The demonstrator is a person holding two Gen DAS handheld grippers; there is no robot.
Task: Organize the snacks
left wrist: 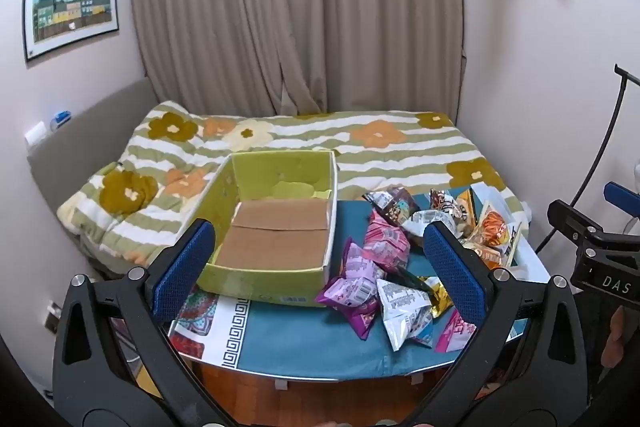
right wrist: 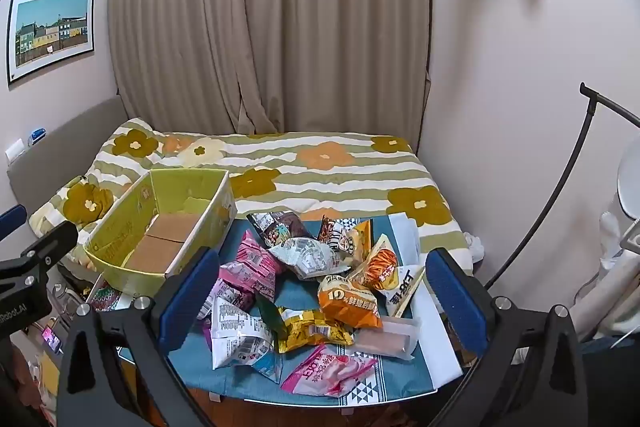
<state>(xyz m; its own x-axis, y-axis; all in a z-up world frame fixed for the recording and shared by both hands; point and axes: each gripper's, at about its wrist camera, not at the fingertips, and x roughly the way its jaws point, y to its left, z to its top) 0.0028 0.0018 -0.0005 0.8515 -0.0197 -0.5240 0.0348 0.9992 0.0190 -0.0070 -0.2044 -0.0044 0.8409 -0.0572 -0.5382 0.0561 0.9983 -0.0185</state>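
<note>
Both my claws are released, jaws spread wide, nothing between the pads. My left claw (left wrist: 318, 259) hangs over the near edge of the table (left wrist: 312, 343), between the box (left wrist: 280, 223) and the snacks (left wrist: 384, 267). My right claw (right wrist: 324, 297) hangs above the near side of the same pile.

Risks, as I judge them:
- Packets overlap. A grab at the orange packet (right wrist: 347, 301) could drag the gold packet (right wrist: 310, 333) beneath it, or snag a neighbour.
- The pink packet (right wrist: 334, 371) lies at the near table edge. A nudge from a lowering finger could push it off to the floor.
- Puffed foil bags are slippery. A pinch on the belly could squeeze one out; a pinch on the seam should hold better.
- The box is light cardboard. A drop against its right wall could shift it left toward the table edge.
- Both claws share one small table; crossing paths could make them collide.

Appearance: a loose heap of crinkled packets on the right half of the blue cloth, just right of the box. The box is green outside, bare brown inside, and empty.
</note>
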